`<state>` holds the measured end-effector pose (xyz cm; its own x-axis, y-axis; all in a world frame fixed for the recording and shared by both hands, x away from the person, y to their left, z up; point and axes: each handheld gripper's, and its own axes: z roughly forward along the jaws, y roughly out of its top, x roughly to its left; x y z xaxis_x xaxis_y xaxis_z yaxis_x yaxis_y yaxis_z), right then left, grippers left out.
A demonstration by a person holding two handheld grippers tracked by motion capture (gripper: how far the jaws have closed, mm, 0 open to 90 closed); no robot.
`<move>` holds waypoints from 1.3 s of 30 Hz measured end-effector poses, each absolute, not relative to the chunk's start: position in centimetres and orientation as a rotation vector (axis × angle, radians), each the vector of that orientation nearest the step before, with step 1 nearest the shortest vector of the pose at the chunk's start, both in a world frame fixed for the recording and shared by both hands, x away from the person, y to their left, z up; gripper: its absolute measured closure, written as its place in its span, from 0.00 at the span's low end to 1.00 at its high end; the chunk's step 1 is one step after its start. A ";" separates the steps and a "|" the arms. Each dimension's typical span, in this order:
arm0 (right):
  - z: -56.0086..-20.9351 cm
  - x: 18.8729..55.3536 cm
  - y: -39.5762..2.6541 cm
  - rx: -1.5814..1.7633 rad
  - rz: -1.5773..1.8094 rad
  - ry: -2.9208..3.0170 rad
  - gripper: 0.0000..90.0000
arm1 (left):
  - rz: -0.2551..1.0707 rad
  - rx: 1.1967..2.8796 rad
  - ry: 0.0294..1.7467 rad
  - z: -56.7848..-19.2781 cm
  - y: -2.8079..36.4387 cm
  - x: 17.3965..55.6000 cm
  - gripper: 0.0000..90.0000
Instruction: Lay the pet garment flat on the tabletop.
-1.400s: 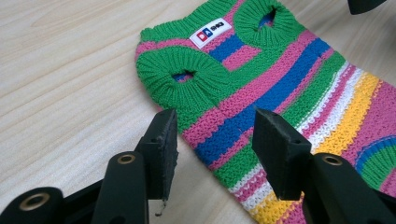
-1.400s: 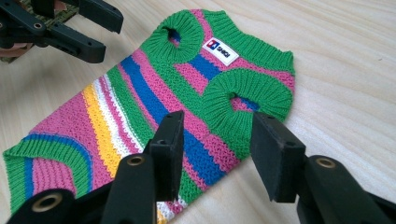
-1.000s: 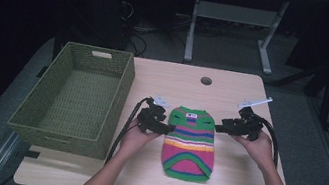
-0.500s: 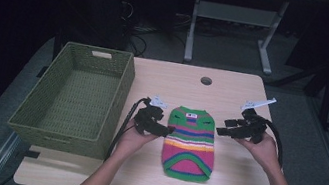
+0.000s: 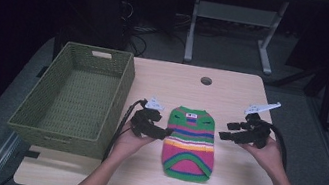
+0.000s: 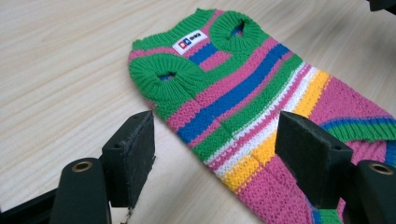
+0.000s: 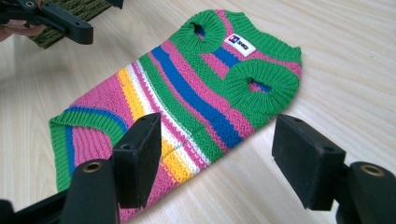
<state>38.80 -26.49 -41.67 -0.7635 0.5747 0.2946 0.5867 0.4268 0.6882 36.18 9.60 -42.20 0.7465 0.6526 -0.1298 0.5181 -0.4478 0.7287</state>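
A striped knitted pet sweater (image 5: 190,142) lay flat on the wooden worktop (image 5: 233,91), collar away from the person, just right of a green woven basket (image 5: 75,98). The left gripper (image 5: 166,132) hovered at the sweater's left edge, its jaws having just spread wide with nothing pinched between them. The right gripper (image 5: 223,131) sat off the right edge, apparently clear of the knit, jaws likewise just released and empty.

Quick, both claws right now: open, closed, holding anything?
Left claw: open, just widened, over the striped sweater's edge, gripping nothing.
Right claw: open, just widened, holding nothing.
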 end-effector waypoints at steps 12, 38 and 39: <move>-42.2 37.8 -27.5 -1.078 -1.278 -2.643 0.36 | 0.237 2.145 0.839 -42.0 9.5 35.0 0.31; -42.7 35.7 -28.1 -1.050 -1.295 -2.649 0.34 | 0.225 2.125 0.803 -42.6 10.4 32.1 0.30; -42.7 35.7 -28.1 -1.050 -1.295 -2.649 0.34 | 0.225 2.125 0.803 -42.6 10.4 32.1 0.30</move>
<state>35.68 -28.13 -42.71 -0.7748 0.5632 0.2872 0.5726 0.4326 0.6964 32.06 10.35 -42.56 0.7795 0.6159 -0.1143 0.4665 -0.4489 0.7621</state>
